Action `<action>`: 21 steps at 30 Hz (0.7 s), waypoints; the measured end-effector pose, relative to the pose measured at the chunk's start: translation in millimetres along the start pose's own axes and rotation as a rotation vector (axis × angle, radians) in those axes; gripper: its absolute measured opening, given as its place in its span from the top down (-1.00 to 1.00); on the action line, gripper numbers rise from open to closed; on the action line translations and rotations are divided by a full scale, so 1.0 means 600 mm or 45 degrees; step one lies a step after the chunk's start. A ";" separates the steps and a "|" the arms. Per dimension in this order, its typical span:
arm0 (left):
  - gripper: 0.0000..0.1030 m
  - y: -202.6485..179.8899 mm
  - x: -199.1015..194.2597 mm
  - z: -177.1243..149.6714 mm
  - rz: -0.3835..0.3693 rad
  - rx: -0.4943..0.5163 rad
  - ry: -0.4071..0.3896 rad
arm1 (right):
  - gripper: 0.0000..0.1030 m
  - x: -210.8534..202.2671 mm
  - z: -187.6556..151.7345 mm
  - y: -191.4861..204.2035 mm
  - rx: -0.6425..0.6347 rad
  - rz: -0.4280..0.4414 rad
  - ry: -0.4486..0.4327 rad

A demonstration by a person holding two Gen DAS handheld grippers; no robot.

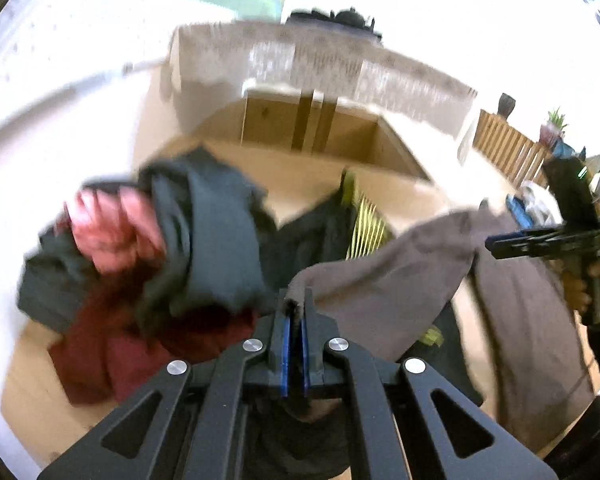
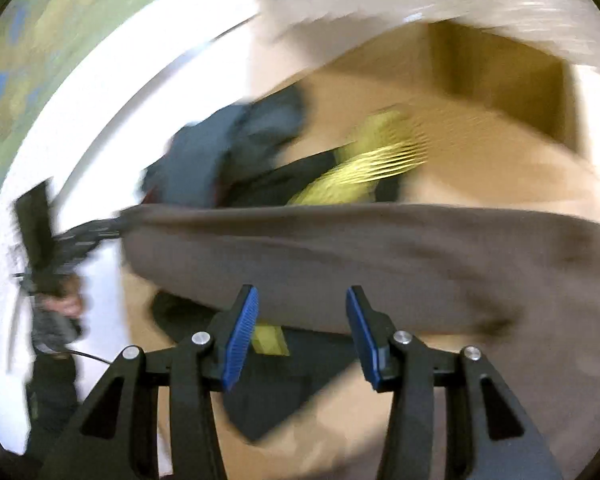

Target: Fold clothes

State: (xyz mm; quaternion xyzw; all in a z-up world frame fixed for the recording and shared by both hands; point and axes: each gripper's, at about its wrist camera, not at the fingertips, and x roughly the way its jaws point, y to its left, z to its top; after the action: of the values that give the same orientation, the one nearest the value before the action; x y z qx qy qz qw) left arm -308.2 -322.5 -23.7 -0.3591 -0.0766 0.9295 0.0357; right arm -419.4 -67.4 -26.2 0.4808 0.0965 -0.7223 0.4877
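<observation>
Two grippers worked one brown garment (image 1: 380,280): left gripper (image 1: 296,308) clamped its edge; right gripper (image 2: 302,300) gaped empty just behind it, likely needing a second grasp.

Brown garment (image 1: 384,284) lifted, stretched, apparently unfolded

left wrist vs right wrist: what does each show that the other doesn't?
Left wrist only: the left gripper shut on a corner of the brown cloth garment, a pink and dark red crumpled clothes heap, and a slatted wooden fence with potted plants.

Right wrist only: the right gripper open, its blue-padded fingers apart in front of the garment's hanging edge, gripping nothing.

Both: the brown garment stretched in the air, the dark grey clothes, the yellow-green striped fabric, the light wooden tabletop.
</observation>
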 end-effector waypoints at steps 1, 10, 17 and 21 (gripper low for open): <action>0.94 -0.004 -0.011 0.018 0.012 0.000 -0.029 | 0.19 -0.013 0.003 -0.035 0.029 -0.069 -0.012; 0.94 -0.099 -0.055 0.143 0.015 0.133 -0.154 | 0.80 0.056 0.028 -0.209 0.229 -0.147 0.100; 0.94 -0.148 -0.077 0.154 0.006 0.185 -0.182 | 0.95 0.137 0.065 -0.256 0.251 -0.278 0.089; 0.94 -0.142 -0.079 0.150 0.035 0.175 -0.166 | 0.92 0.113 0.068 -0.270 0.265 -0.298 0.026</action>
State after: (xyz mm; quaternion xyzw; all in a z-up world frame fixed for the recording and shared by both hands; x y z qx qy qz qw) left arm -332.5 -254.7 87.9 -0.2955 -0.0098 0.9544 0.0424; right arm -577.0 -51.9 -111.7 0.5214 0.0813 -0.7754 0.3468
